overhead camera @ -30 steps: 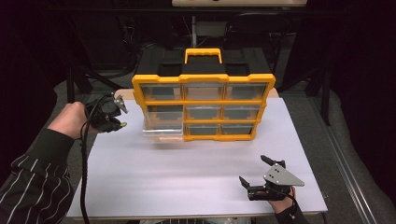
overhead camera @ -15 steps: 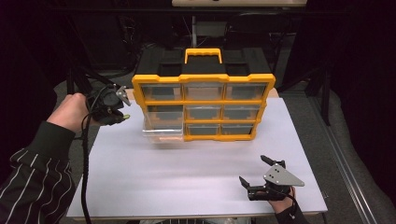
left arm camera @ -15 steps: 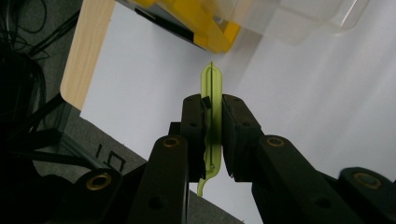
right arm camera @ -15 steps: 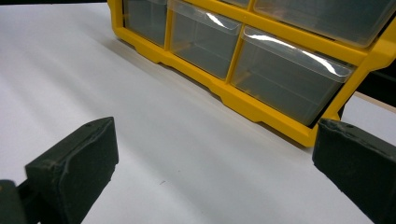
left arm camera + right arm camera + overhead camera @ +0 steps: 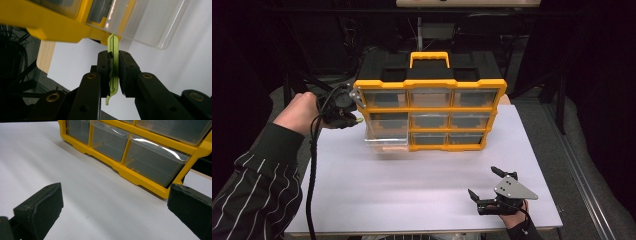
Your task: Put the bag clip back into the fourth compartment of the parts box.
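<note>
**Left gripper pinches a thin green strip beside a yellow drawer organizer**

High view: A yellow drawer organizer (image 5: 430, 107) with a black top and a yellow carry handle (image 5: 429, 58) stands upright on a white table (image 5: 412, 180). It has three rows of three clear drawers. The bottom-left clear drawer (image 5: 386, 142) is pulled out toward the person. The left gripper (image 5: 346, 111), held by the left hand (image 5: 298, 112) with a striped sleeve (image 5: 257, 185) behind it, is raised just beside the organizer's left edge, level with its upper two rows. A small pale green tip shows at its jaws. A black cable (image 5: 312, 170) hangs down from it. The right gripper (image 5: 485, 186), topped by a grey three-cornered plate (image 5: 513, 189), sits low over the table, well apart from the organizer and nearer the person, with its jaws spread wide.

Left gripper view: The two black jaws are clamped on a thin green strip (image 5: 113, 67), which stands edge-on between the pads and pokes out past them at both ends. Just beyond the strip's far tip are the organizer's yellow frame and the pulled-out clear drawer (image 5: 147, 22). The white table lies below.

Right gripper view: The jaws stand far apart at the two bottom corners, with nothing between them but bare white table (image 5: 87, 190). Ahead of them is the organizer's bottom row of clear drawers in its yellow frame (image 5: 140, 177).
</note>
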Demonstrator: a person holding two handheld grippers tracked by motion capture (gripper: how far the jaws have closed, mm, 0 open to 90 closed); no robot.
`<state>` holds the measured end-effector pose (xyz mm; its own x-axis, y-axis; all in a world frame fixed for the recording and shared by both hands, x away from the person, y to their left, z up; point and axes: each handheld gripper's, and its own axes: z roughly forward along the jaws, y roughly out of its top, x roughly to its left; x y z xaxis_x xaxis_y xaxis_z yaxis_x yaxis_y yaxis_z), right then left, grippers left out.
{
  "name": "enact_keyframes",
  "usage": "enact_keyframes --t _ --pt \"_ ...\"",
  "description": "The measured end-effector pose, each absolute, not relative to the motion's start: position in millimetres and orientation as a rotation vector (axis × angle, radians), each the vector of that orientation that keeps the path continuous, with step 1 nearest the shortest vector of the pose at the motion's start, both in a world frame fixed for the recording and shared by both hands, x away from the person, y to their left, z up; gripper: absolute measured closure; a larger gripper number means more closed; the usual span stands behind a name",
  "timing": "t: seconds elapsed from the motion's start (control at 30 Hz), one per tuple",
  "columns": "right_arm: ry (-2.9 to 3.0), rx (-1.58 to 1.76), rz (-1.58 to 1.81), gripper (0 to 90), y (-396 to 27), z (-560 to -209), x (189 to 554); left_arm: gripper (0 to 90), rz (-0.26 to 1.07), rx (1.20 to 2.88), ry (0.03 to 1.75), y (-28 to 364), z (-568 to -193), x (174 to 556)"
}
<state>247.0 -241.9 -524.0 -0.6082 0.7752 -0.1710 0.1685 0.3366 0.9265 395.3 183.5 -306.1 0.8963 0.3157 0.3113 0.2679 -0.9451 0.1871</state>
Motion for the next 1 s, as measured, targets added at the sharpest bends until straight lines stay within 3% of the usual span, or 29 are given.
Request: enact_keyframes --t 0.6,1.0 --pt "1.988 0.817 1.278 0.0 -242.1 -523.6 246.8 80.0 0.453 2.956 0.319 143.2 -302.8 401.5" --pt "1.992 0.811 1.281 0.0 -242.3 -523.4 246.4 79.9 0.379 2.973 0.234 116.0 -321.5 408.6"
